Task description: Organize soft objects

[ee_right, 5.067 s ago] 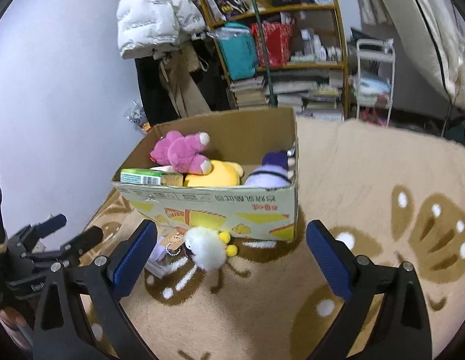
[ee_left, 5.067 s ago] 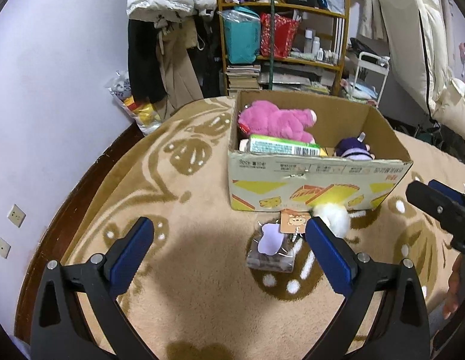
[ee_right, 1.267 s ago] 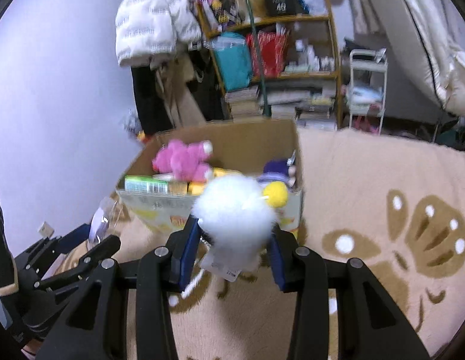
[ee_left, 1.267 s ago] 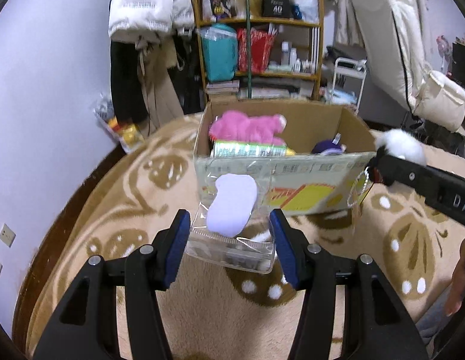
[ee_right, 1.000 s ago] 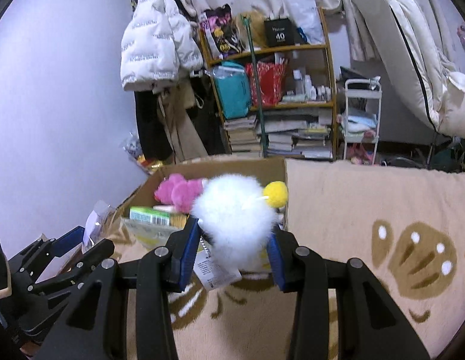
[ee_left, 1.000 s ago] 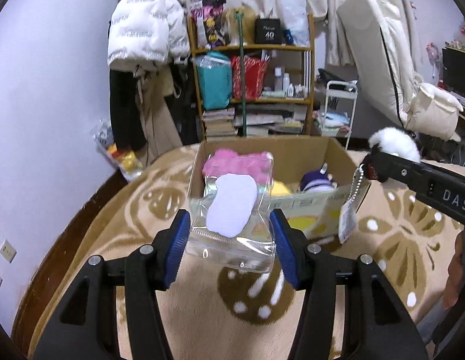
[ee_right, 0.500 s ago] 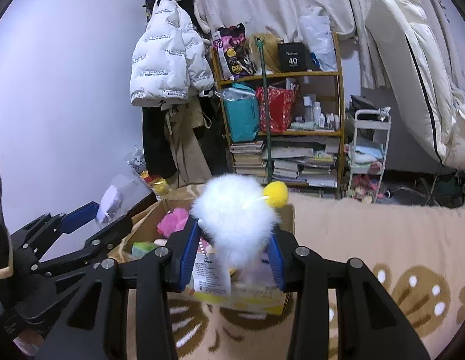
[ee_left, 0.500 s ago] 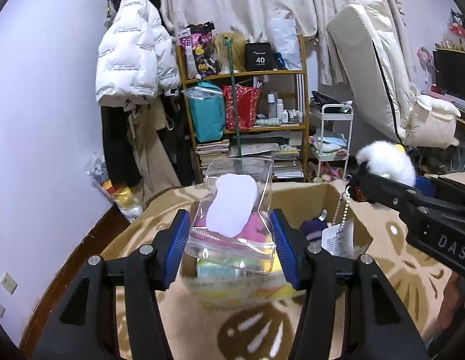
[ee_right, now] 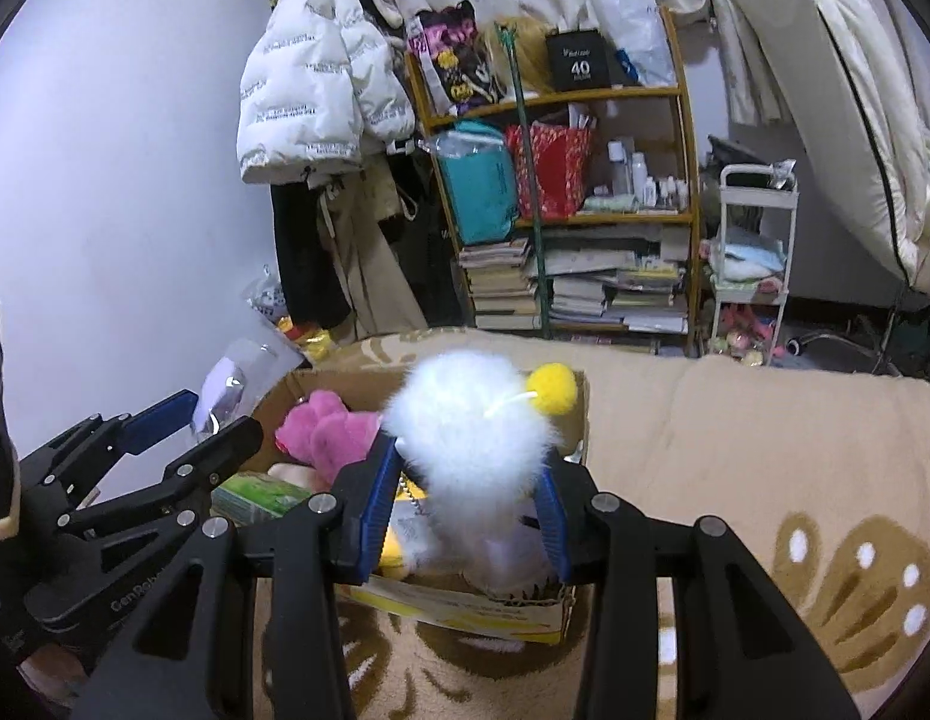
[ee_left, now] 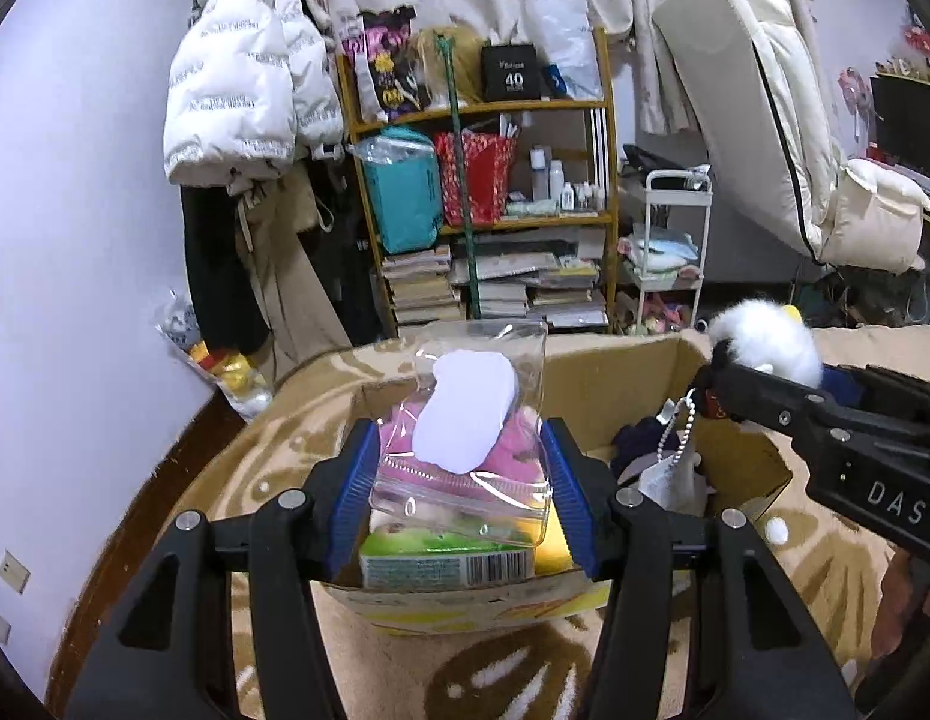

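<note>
Clear plastic: the pouch (ee_left: pixel 465 444) with a pale lilac shape inside sits pinched between the blue pads of the left claw (ee_left: pixel 462 492), gripped by its lower sides so the top stands free.
Left claw: narrow, closed on the pouch, held over the near-left part of the cardboard box (ee_left: pixel 621 360), probably so a release would drop it inside.
White fluff: the pompom toy (ee_right: pixel 471 426) with a yellow ball (ee_right: pixel 552 395) is squeezed at its lower half by the right claw (ee_right: pixel 465 516); the soft pile bulges above the pads.
Right claw: narrow, clamped on the toy, poised over the box's right side.
Tag and bead chain: they hang from the toy into the box (ee_left: pixel 675 450), so it likely needs lowering before letting go.
Box contents: a pink plush (ee_right: pixel 327 429), a green packet (ee_left: pixel 447 561) at the front wall, something dark purple to the right.
Setting: the box stands on a tan patterned carpet (ee_right: pixel 765 450).
Stage: both things look ready to be dropped in; neither is released yet.
</note>
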Demonstrator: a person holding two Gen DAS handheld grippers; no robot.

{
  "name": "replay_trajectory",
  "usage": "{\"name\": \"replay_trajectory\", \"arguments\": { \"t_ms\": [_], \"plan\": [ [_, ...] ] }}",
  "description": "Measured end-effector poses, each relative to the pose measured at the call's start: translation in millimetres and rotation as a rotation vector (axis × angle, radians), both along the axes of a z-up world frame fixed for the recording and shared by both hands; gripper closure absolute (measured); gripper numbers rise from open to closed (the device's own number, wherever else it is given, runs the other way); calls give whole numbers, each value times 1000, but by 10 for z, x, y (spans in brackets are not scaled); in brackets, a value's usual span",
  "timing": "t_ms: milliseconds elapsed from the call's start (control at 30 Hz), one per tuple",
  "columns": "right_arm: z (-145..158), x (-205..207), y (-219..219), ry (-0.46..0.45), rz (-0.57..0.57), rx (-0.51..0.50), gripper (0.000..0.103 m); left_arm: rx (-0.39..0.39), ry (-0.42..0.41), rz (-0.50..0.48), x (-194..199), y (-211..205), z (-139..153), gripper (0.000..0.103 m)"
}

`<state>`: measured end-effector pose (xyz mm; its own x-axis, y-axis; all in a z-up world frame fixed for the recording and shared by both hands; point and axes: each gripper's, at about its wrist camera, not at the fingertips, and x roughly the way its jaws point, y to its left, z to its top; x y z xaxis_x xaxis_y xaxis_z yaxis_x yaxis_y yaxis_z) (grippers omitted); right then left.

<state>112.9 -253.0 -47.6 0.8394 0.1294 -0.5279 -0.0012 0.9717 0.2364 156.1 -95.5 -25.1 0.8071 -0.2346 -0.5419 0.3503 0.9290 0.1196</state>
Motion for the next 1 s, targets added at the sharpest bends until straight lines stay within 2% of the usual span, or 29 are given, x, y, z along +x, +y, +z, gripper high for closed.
{"name": "replay_trajectory", "arguments": {
  "t_ms": [200, 333, 433, 567, 633, 700, 733, 833, 900, 1000],
  "plan": [
    [-160, 50, -22, 41, 20, 28, 56, -10, 32, -9, 87, -16, -116, 49],
    [-188, 74, -65, 52, 21, 50, 55, 6, 42, 5, 100, 8, -171, 49],
    [-184, 67, -83, 56, 35, 68, 55, -12, 70, 11, 111, 57, -163, 47],
    [-141, -5, -80, 52, 31, 54, 54, -29, 67, 34, 67, 119, -106, 34],
    [-108, -66, -86, 46, 27, 42, 52, -34, 57, 36, 5, 147, -67, 33],
    [-57, -130, -82, 31, 20, 34, 45, -29, 48, 39, -58, 156, -31, 30],
    [-30, -161, -81, 24, 19, 31, 44, -24, 42, 41, -100, 167, -11, 26],
    [67, -261, -67, 3, 23, 11, 44, -24, 30, 47, -215, 221, 45, 23],
    [126, -335, -42, -12, 22, -8, 37, -24, 24, 55, -286, 247, 92, 20],
    [202, -438, -21, -36, 14, -23, 34, -20, 8, 62, -412, 306, 161, 16]
  ]
}}
